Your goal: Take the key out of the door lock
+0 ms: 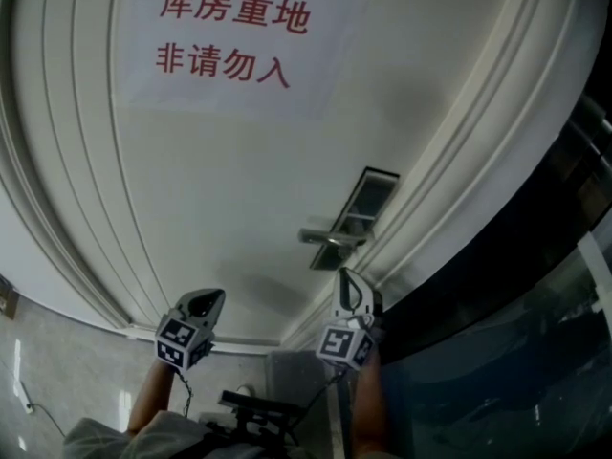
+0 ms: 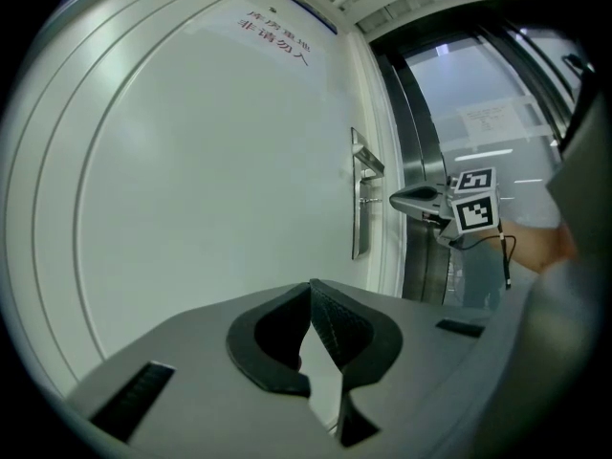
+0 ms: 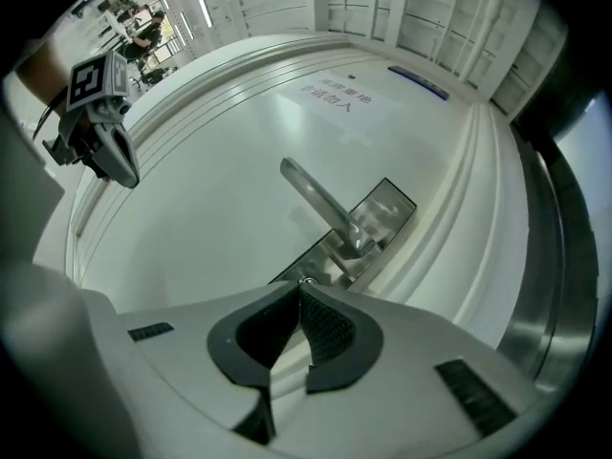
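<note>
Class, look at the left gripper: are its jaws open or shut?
Shut. In the left gripper view, the left gripper's ribbed pads meet at their tips, with nothing between them.

We face a white moulded door [image 1: 191, 189], red-lettered sign [image 1: 229, 36] above us, dark glass wall [image 1: 516, 371] at our right, pale tiles [image 1: 67, 371] at our left

The door [image 1: 239, 180] is smooth white paint with a soft sheen. Its lock plate [image 3: 378, 220] and lever handle [image 3: 320, 202] are brushed silvery metal. The sign [image 1: 229, 41] is matt white paper. The left tool [image 2: 309, 287] and right tool [image 3: 299, 287] have matt grey plastic shells and black ribbed rubbery pads [image 3: 330, 328]. The door frame [image 3: 540, 285] is polished metal.
</note>
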Action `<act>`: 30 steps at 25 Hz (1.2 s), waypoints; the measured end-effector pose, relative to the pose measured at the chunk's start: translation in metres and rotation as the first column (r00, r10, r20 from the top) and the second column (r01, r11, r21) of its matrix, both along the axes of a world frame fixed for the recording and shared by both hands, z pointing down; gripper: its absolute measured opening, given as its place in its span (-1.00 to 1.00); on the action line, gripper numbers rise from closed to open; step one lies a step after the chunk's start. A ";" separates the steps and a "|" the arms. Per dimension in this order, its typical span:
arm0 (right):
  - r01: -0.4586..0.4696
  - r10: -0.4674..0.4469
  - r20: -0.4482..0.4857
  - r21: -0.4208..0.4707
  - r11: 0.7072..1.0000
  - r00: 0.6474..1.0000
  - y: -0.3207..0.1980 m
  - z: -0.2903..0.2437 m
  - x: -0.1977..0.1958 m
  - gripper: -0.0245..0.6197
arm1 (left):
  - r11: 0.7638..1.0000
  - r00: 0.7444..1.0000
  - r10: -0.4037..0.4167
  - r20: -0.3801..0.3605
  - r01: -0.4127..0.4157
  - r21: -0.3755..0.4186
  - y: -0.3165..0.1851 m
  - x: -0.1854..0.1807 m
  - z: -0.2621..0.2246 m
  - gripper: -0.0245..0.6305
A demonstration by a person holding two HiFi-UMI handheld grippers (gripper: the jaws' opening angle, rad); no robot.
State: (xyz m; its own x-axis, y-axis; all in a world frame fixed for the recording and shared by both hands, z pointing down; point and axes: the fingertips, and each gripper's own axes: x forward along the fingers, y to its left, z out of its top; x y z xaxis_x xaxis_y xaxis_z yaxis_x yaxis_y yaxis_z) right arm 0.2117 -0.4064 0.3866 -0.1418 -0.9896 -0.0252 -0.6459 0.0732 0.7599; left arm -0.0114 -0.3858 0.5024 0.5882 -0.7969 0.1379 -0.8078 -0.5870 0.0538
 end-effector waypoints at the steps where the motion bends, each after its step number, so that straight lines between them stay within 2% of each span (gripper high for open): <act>1: -0.004 0.004 -0.015 -0.001 1.000 1.000 -0.002 0.000 0.001 -0.87 | 1.000 1.000 -0.002 -0.001 0.002 0.000 0.000 0.000 0.000 -0.91; 8: -0.028 0.027 -0.101 -0.012 1.000 0.995 -0.012 0.001 0.006 -0.74 | 1.000 1.000 -0.007 -0.006 0.007 -0.008 -0.002 -0.001 0.003 -0.91; 12: -0.034 0.031 -0.153 -0.022 0.999 0.988 -0.021 0.003 0.008 -0.59 | 1.000 1.000 -0.006 -0.003 0.006 -0.010 -0.004 -0.001 0.003 -0.91; 30: -0.037 0.028 -0.246 -0.031 0.999 0.969 -0.049 0.003 0.006 -0.55 | 1.000 1.000 -0.027 -0.003 0.027 -0.015 -0.011 -0.004 0.003 -0.91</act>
